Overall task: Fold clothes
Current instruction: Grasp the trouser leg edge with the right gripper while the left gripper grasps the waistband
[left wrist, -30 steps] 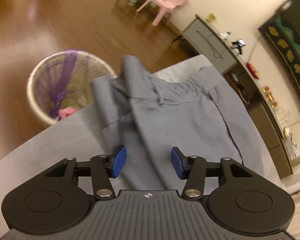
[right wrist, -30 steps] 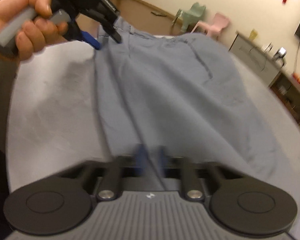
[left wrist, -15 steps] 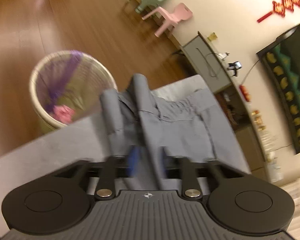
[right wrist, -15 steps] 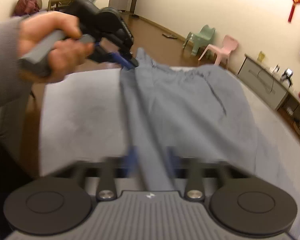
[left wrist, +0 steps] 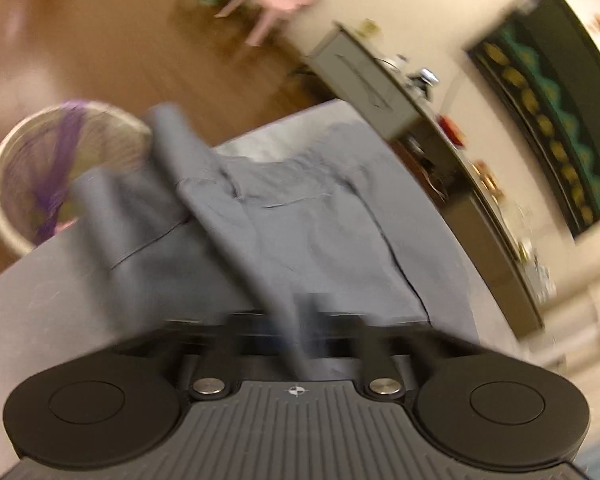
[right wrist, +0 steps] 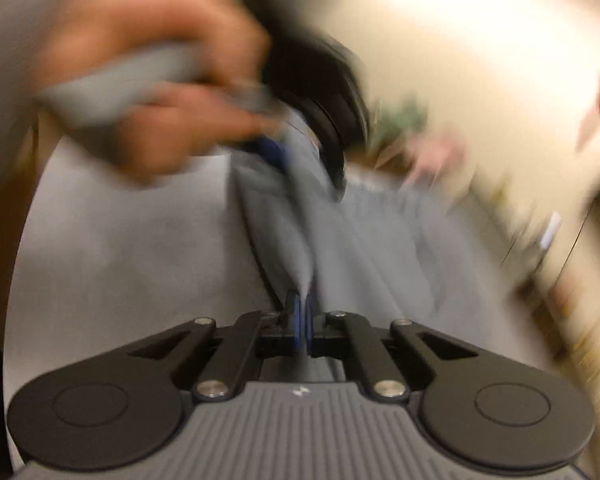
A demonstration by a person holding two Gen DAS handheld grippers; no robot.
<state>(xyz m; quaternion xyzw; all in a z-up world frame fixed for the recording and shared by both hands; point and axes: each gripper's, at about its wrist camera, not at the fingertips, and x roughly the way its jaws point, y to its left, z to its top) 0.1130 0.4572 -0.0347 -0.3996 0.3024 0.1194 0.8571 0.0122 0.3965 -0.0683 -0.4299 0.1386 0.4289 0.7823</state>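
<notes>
Clamping one raised fold of grey trousers (right wrist: 300, 240), left claw (right wrist: 300, 160) and right claw (right wrist: 302, 322) pinch opposite ends.

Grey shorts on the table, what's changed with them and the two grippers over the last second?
Both grippers have closed on the grey shorts: the left gripper, open over them a second ago, now pinches a raised ridge of cloth, and the right gripper clamps the same fold nearer the person. The rest of the shorts still lies on the table; the basket is unmoved.

Black right gripper (right wrist: 302, 320) with blue-padded fingers (right wrist: 297, 322), silver screws, ribbed grey body, round black side discs.
</notes>
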